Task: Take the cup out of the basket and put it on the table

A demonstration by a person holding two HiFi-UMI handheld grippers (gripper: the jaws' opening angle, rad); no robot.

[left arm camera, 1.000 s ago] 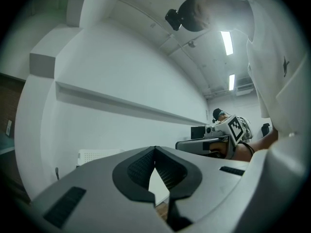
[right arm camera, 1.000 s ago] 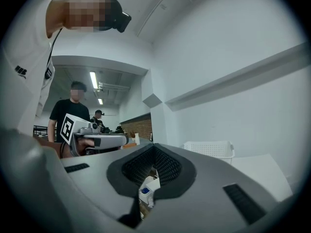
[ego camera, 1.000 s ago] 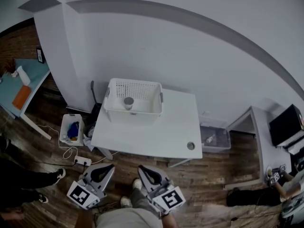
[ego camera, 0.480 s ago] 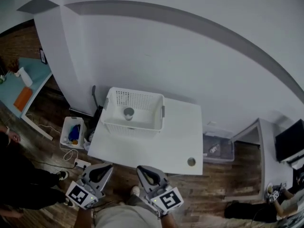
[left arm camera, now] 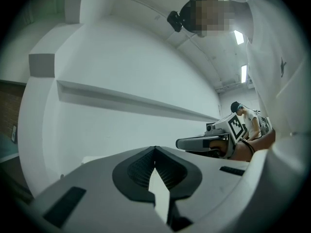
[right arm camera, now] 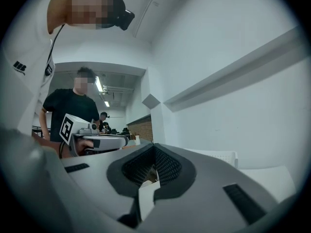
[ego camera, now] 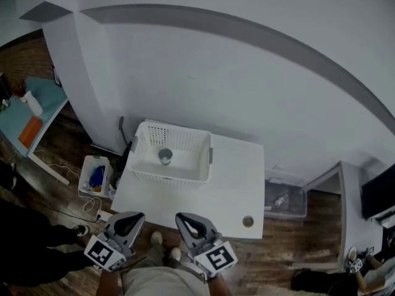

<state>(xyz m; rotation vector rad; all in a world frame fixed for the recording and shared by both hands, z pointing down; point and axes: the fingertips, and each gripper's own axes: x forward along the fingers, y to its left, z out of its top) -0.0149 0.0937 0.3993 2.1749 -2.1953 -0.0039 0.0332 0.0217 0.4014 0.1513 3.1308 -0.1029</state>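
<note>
So the whole view has slid closer to the table (ego camera: 231,177) over the last second. The person has walked up to it, and the near edge now sits right in front of both tongs instead of well ahead of them. The left tongs (ego camera: 134,217) are closed tight with nothing between the jaws, held out level. Same for the right tongs (ego camera: 184,219): pinched together, empty, level, and side by side with the left pair.

For the task, I'd say this is only the approach. The cup (ego camera: 165,156) stands upright on the floor of the white basket (ego camera: 166,176), which sits at the far left end of the table against the wall. Nobody has touched it yet. One pair will need to open up before it goes in over the basket's front wall, and that wall is the only real obstacle I can see.

Other stuff, left to right:
- someone in dark clothes (ego camera: 28,251) stands off to the left
- a blue side table (ego camera: 43,97) has an orange thing and a white bottle on it
- a small bin (ego camera: 94,176) and a power strip (ego camera: 102,216) sit on the wood floor by the table's left side, so watch your feet
- the right half of the table is bare except for a round cable hole (ego camera: 247,221), so there's plenty of room to put the cup down
- a clear storage box (ego camera: 284,197) sits on the floor past the right end
</note>
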